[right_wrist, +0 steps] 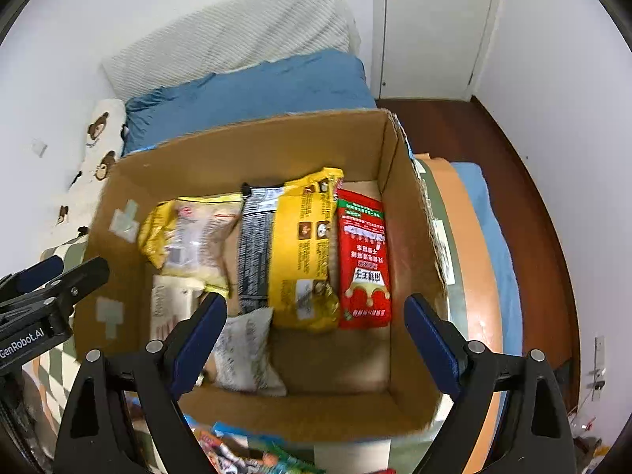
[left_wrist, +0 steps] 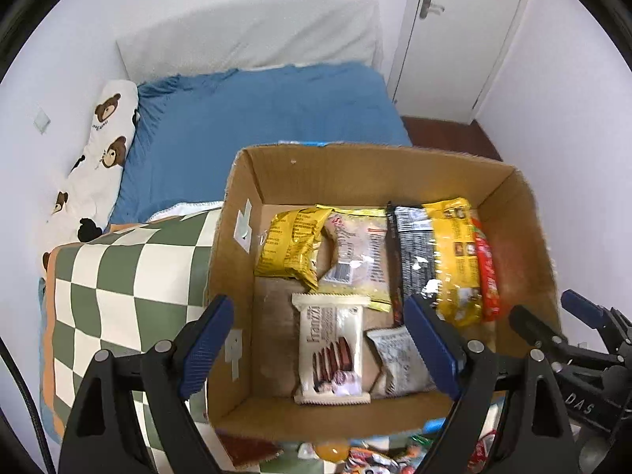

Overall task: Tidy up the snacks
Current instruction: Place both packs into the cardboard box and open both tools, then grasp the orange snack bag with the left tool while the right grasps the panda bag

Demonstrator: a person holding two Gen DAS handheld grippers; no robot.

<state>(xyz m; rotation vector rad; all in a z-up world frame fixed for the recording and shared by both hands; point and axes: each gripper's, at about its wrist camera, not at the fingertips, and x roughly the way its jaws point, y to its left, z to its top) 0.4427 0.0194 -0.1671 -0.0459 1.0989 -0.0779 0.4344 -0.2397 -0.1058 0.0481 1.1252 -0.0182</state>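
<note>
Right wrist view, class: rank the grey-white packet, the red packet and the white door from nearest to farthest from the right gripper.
1. Grey-white packet: in the cardboard box, beside the right gripper's left finger.
2. Red packet: farther in, at the box's right side.
3. White door: across the room, beyond the bed.

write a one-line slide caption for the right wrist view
Open right gripper hovering over a cardboard box on the bed, already holding yellow, black, white and red snack packets.
</note>
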